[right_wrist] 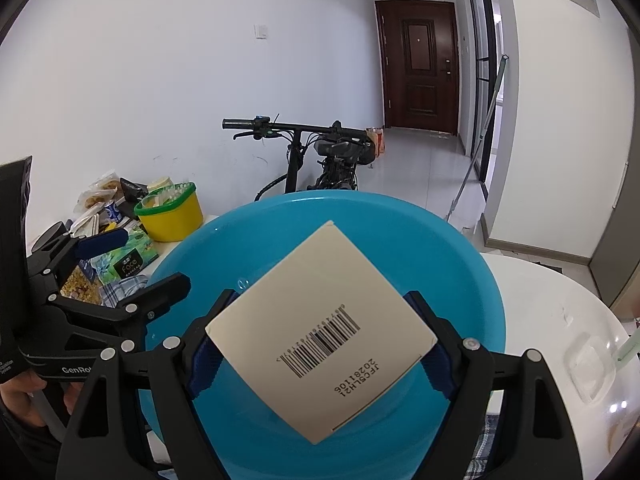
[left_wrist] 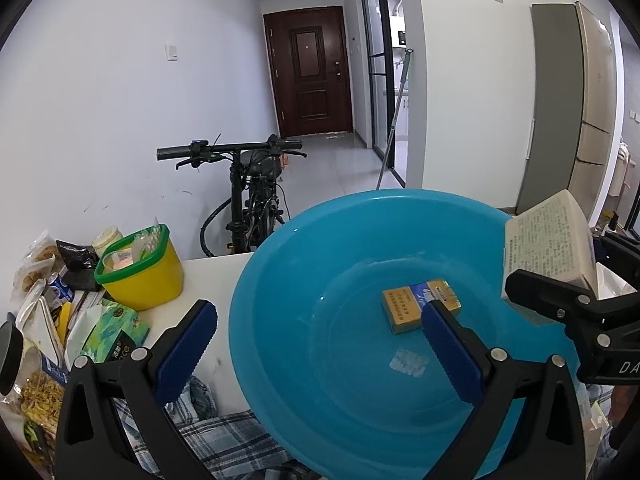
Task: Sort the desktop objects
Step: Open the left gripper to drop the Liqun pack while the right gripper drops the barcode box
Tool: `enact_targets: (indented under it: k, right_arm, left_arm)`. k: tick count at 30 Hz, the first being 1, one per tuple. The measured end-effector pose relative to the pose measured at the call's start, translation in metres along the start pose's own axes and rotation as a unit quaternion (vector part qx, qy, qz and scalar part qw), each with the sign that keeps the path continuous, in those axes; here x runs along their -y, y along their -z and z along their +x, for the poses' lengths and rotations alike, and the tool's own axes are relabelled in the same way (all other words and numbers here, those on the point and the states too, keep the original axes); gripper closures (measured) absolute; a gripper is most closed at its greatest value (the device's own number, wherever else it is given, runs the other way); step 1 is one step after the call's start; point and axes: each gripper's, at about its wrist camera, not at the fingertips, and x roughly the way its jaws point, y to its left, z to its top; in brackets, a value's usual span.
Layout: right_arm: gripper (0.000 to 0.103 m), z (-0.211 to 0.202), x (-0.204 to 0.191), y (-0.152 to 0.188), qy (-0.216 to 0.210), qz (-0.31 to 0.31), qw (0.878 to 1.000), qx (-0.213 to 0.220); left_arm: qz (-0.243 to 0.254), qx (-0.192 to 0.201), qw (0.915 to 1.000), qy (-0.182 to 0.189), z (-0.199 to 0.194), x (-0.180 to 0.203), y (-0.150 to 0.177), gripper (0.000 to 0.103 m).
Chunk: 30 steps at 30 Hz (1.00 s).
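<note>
We see the right gripper [right_wrist: 320,344] clamped on a white box [right_wrist: 320,332] with a barcode, held above the blue basin [right_wrist: 192,256]. The left gripper [left_wrist: 316,344] hovers at the basin's near rim, fingers wide and empty. A small gold box [left_wrist: 416,308] lies inside the basin, on its bottom.

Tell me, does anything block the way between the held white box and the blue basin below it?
Nothing visible does. The right hand-held gripper holds the white cardboard box with a barcode above the round blue plastic basin. Only a small yellow packet lies inside.
</note>
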Motion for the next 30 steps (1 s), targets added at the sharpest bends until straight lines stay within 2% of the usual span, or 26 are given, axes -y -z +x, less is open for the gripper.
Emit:
enact_targets:
  k: [19,20,21,25,30]
  right_arm:
    - [0.022,0.001,-0.009,-0.001,0.007,-0.014,1.000,-0.002]
    - [0.015,0.001,-0.008,-0.001,0.006,-0.012,1.000,-0.001]
    - [0.000,0.001,-0.007,-0.002,0.006,-0.011,1.000,-0.004]
    - [0.000,0.005,-0.006,-0.002,0.031,-0.010,0.999,-0.006]
    - [0.000,0.009,-0.005,-0.002,0.032,-0.006,0.999,-0.012]
  left_arm:
    - [0.000,0.007,1.0000,0.005,-0.006,0.007,0.001,0.000]
    - [0.001,0.007,1.0000,0.004,-0.007,0.007,0.000,0.000]
    - [0.001,0.008,1.0000,0.003,-0.007,0.007,0.000,0.000]
    - [-0.006,0.007,1.0000,0.002,-0.008,0.001,-0.001,0.000]
    - [-0.012,0.005,0.9999,0.001,-0.009,-0.003,-0.002,0.000]
